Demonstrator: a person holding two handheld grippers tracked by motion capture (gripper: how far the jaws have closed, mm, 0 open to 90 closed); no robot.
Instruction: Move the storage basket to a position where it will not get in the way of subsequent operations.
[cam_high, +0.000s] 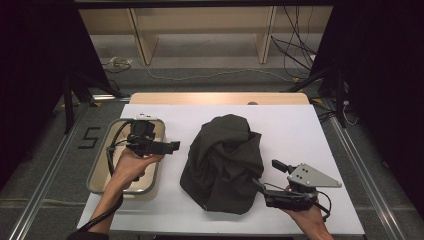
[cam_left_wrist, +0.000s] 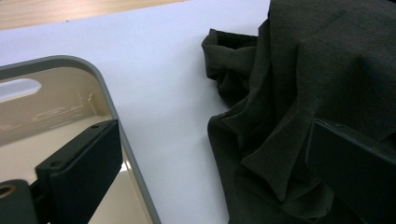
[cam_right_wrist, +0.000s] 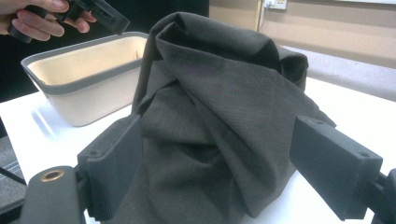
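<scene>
White counter (cam_high: 300, 125), one dark cloth (cam_high: 222, 162) heaped mid-counter, one tub (cam_high: 97, 175) at its left.
Left claw (cam_high: 175, 146) hangs over the tub's rim, jaws apart; right claw (cam_high: 267, 175), jaws apart, flanks the cloth's near right edge, gripping nothing.

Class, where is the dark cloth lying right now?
In the high view the dark cloth lies bunched mid-table on the white sheet, right of the tub and between both hand-held grippers.
</scene>
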